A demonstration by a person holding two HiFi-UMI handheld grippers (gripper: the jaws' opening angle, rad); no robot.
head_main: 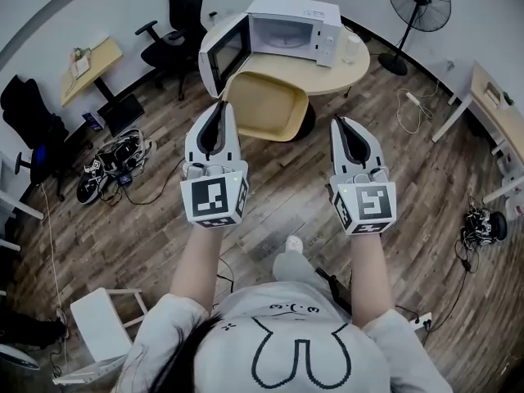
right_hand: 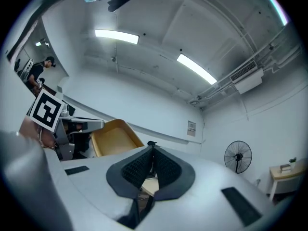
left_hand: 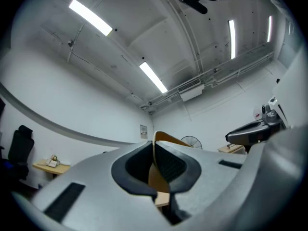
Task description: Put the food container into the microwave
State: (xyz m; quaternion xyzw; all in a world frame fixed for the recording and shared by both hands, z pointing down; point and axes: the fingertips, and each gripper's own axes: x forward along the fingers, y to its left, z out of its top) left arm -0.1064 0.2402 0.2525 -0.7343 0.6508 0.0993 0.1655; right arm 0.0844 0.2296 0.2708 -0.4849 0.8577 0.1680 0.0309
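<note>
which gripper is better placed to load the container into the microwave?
Left. The left gripper grips the food container's rim, facing the open microwave; the right gripper is shut, empty, apart from it.

Bright, even light comes from ceiling strip lights (left_hand: 91, 17), which glare white in both gripper views. Fisheye distortion bends the walls and blackens the frame corners. Up close, the left gripper (left_hand: 154, 150) and right gripper (right_hand: 153, 153) look soft. Shadows on the wooden floor (head_main: 270, 195) are faint.
</note>
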